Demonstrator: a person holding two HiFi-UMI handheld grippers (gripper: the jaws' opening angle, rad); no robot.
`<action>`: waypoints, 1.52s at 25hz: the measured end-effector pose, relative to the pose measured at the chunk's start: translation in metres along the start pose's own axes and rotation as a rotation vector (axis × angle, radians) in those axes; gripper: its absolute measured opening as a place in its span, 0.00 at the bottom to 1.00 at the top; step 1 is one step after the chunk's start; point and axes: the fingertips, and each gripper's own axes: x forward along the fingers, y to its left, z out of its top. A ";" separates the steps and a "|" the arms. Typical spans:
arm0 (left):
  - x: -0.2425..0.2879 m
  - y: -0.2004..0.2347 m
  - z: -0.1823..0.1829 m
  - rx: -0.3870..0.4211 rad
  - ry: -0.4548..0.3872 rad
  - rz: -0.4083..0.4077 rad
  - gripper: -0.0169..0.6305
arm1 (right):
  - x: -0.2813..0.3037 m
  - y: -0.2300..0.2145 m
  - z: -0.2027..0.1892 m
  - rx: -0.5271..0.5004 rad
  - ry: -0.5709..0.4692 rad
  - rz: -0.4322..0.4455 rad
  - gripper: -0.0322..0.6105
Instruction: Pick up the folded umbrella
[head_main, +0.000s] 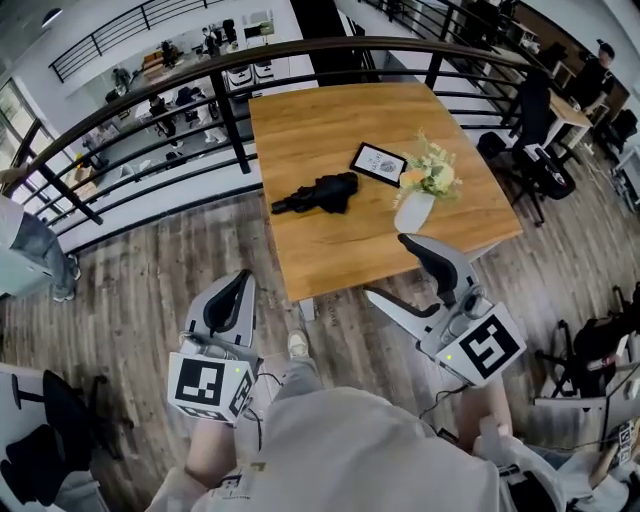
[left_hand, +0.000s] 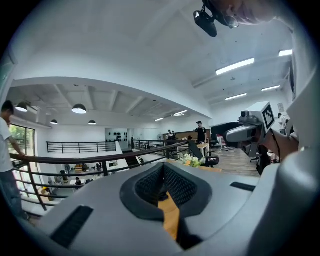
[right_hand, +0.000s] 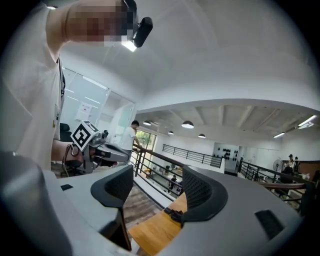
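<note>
surface: square wooden table (head_main: 330, 245), orange-brown top, set against a curved black railing (head_main: 200, 95) on a mezzanine. grey-brown plank floor (head_main: 140, 300) around it. through the bars, a lower level with desks and small figures. the gripper views show a white ceiling with round pendant lamps (right_hand: 188, 124) and strip lights. a person (head_main: 28, 245) stands at the railing far left. another figure (head_main: 600, 62) is at a desk top right, office chairs near.

on the table: folded umbrella (head_main: 318, 193), black, lying flat near the middle, narrow end toward the left edge. just right of it and not touching, a framed panel (head_main: 378, 163) lies flat. a white vase (head_main: 413, 211) of pale yellow flowers (head_main: 430, 172) stands upright toward the right side.

left tongs (head_main: 240, 282): low over the floor, short of the table, jaws closed together, nothing in them. right tongs (head_main: 387, 266): at the table's near edge, jaws wide apart, empty. the umbrella lies well beyond them, untouched.

hard to make out: what the panel shows is too small to read. in the right gripper view the umbrella is only a dark scrap on the table, partly behind the right-hand pad (right_hand: 200, 192). in the left gripper view only a sliver of table wood shows in the slot below the closed jaws. the person at far left is cut by the frame edge.
</note>
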 end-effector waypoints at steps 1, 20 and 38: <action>0.010 0.011 -0.005 0.000 0.016 -0.010 0.05 | 0.015 -0.006 -0.002 -0.007 0.017 0.005 0.55; 0.162 0.133 -0.055 0.006 0.139 -0.181 0.05 | 0.243 -0.082 -0.087 0.076 0.326 0.227 0.57; 0.259 0.172 -0.166 -0.094 0.355 -0.191 0.05 | 0.334 -0.142 -0.299 0.076 0.842 0.415 0.58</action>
